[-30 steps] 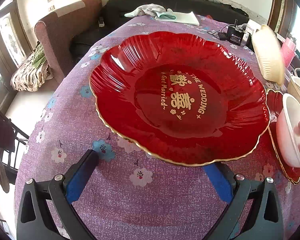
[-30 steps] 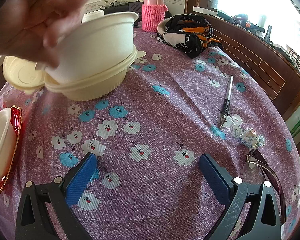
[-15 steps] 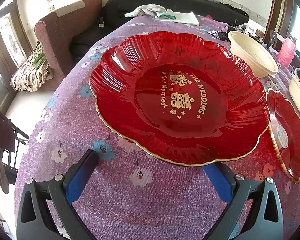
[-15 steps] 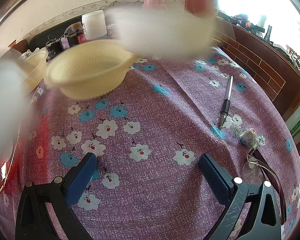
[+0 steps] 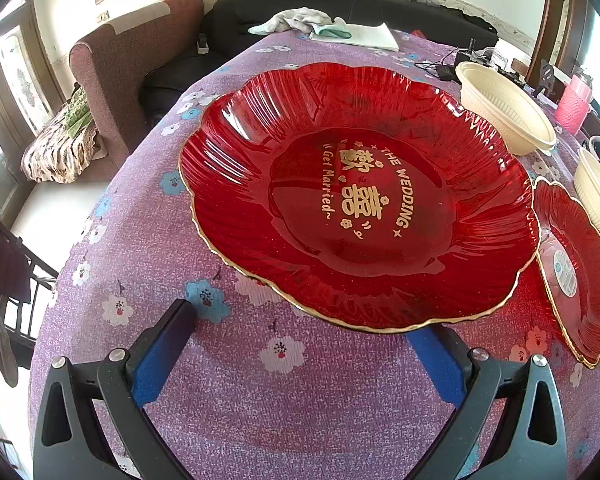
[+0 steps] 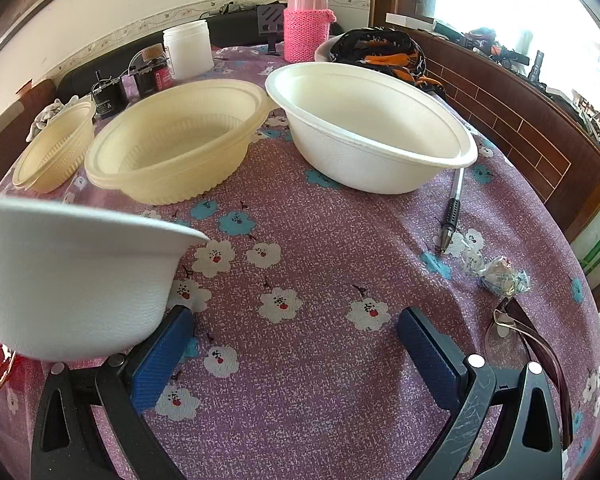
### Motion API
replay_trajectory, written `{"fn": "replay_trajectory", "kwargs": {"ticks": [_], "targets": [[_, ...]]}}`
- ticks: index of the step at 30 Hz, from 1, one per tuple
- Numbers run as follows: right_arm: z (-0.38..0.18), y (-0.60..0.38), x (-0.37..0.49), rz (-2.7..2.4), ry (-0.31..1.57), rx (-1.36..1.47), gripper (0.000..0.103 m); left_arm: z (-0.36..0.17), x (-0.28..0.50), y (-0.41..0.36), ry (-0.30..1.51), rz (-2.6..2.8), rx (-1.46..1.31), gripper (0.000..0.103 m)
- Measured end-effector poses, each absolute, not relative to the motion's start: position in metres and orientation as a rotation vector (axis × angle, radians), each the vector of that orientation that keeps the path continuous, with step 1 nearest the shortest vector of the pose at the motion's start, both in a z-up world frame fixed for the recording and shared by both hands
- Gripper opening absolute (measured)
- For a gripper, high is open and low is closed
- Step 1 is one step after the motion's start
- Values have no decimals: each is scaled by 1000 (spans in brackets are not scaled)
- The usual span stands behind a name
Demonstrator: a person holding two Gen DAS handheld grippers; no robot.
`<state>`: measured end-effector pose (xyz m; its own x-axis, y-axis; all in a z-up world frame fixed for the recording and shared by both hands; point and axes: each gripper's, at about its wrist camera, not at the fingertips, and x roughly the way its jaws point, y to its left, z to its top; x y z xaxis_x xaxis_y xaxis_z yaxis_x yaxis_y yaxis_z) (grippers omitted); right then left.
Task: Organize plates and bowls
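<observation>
In the left wrist view a large red plate (image 5: 360, 196) with gold lettering lies on the purple flowered tablecloth, just ahead of my open, empty left gripper (image 5: 304, 344). A smaller red plate (image 5: 576, 264) lies to its right, with cream bowls (image 5: 504, 112) behind. In the right wrist view my open, empty right gripper (image 6: 292, 344) rests low over the cloth. A white foam bowl (image 6: 68, 276) stands by its left finger, another white bowl (image 6: 372, 124) stands ahead right, and cream bowls (image 6: 176, 140) stand ahead left, a smaller cream bowl stack (image 6: 56, 148) beside them.
A pen (image 6: 452, 208), a wrapped candy (image 6: 496, 276) and glasses (image 6: 532, 344) lie to the right. A pink flask (image 6: 306, 16), a white jar (image 6: 188, 52) and dark cloth (image 6: 384, 52) stand at the back. A sofa (image 5: 140, 64) is beyond the table's left edge.
A bare hand that held the stacked bowls has left. The white bowls now stand apart on the table: one ahead right, one by my right gripper's left finger. Neither gripper has moved.
</observation>
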<state>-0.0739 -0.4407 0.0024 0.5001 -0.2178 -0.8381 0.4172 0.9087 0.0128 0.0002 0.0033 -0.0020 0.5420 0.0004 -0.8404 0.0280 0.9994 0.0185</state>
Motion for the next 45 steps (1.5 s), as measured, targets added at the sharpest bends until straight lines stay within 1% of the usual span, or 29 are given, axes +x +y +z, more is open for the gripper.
{"fn": "replay_trajectory", "kwargs": {"ticks": [45], "targets": [[2, -441, -74, -388, 974, 229, 102, -2, -3, 2, 997, -11, 29, 103]]}}
